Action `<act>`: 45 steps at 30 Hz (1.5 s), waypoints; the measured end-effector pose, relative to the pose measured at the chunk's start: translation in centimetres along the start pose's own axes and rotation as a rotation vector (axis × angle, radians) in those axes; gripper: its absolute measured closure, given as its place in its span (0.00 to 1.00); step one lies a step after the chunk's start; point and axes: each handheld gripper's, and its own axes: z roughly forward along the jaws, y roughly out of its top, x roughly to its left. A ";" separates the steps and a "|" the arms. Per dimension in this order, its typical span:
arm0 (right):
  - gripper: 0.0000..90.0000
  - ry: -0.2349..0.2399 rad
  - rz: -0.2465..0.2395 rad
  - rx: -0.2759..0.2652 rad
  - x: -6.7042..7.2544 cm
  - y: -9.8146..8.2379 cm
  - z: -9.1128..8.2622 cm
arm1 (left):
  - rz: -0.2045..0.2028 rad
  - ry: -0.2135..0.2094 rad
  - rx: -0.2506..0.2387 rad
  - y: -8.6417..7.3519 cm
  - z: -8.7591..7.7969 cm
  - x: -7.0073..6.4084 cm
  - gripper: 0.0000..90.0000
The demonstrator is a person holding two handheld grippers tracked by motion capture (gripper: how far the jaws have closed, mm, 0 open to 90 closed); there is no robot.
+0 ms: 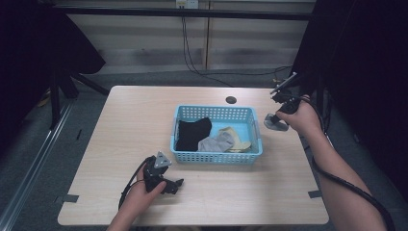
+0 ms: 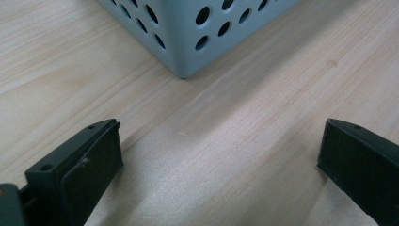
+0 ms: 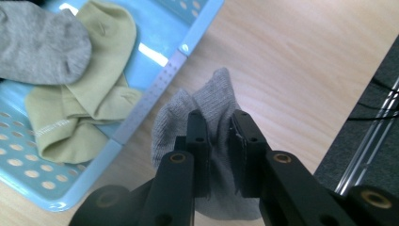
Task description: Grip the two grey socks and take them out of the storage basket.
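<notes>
Right gripper (image 3: 219,141) has its jaws clamped on a bunched grey knit sock (image 3: 207,110), fabric pinched between the pads, toe sticking out ahead of the tips, the rest hanging below them. It's just outside the right end wall of the perforated light-blue plastic basket (image 1: 217,155), over bare table.

Left gripper (image 1: 166,179) jaws stand wide apart, nothing between them, basket corner just ahead of the tips.

Risks, as I read it:
- Grip is on a loose fold only, so the sock may slide out on a quick swing.
- Hanging fabric could snag the basket rim and drag or tip the light basket; the left gripper isn't bracing it.
- Let go here and it lands on the table beside the basket.

In the basket: a second grey sock (image 3: 40,44), a pale olive-yellow sock (image 3: 89,89), a black garment (image 1: 193,134).

Surface: light wood-grain tabletop (image 1: 130,125), round cable hole (image 1: 231,100) behind the basket. Room: grey floor, black drapes either side, cables down the back wall.
</notes>
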 end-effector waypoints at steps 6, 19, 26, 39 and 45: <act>0.87 0.018 0.019 0.006 -0.6 -1.4 2.0 | 0.000 0.000 0.000 0.0 0.0 0.0 0.00; 0.60 0.011 0.021 0.034 0.0 -2.5 2.9 | -0.001 0.001 -0.003 0.0 0.0 0.0 0.00; 0.44 0.012 0.017 0.000 0.6 -2.1 1.8 | -0.001 0.001 -0.003 0.0 0.0 0.0 0.00; 0.34 0.056 -0.018 -0.078 4.0 0.4 0.8 | 0.000 0.000 0.000 0.0 0.0 0.0 0.00; 0.32 0.095 -0.052 -0.061 5.9 1.5 1.9 | 0.000 0.000 0.000 0.0 0.0 0.0 0.00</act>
